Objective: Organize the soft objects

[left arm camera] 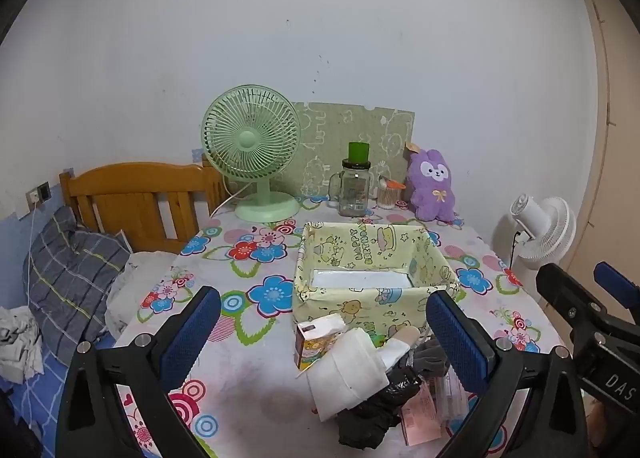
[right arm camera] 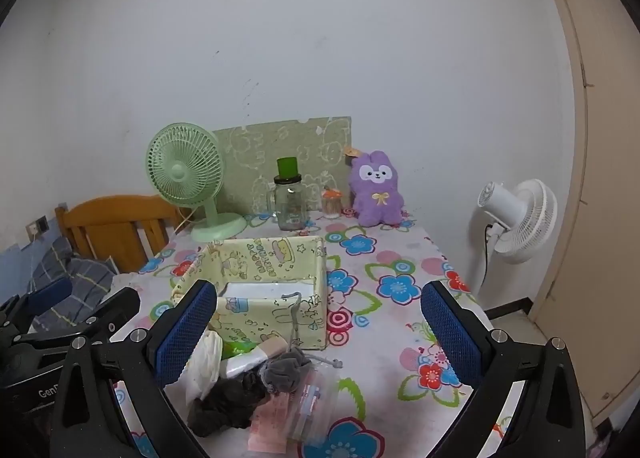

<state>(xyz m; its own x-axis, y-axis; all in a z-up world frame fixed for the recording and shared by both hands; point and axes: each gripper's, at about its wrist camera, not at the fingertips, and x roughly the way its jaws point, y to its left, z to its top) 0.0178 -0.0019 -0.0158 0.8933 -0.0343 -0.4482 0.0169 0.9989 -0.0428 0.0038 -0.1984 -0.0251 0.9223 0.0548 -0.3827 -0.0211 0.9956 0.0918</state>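
Left tongs point(left arm camera: 323, 332) and right tongs point(right arm camera: 319, 322) both spread wide, gripping nothing. Heap of soft items point(left arm camera: 374, 378) on the floral tabletop point(right arm camera: 384, 258) just below and between left tongs, lower left of right tongs. Yellow cartoon-print fabric box point(left arm camera: 360, 298) just beyond the heap, ahead of both tongs.

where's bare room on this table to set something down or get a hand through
Free: the tablecloth right of the yellow fabric box, toward the white fan; also left of the box, before the green fan. Crowded: the pile of soft things in front of the box, and the back row by the purple plush.
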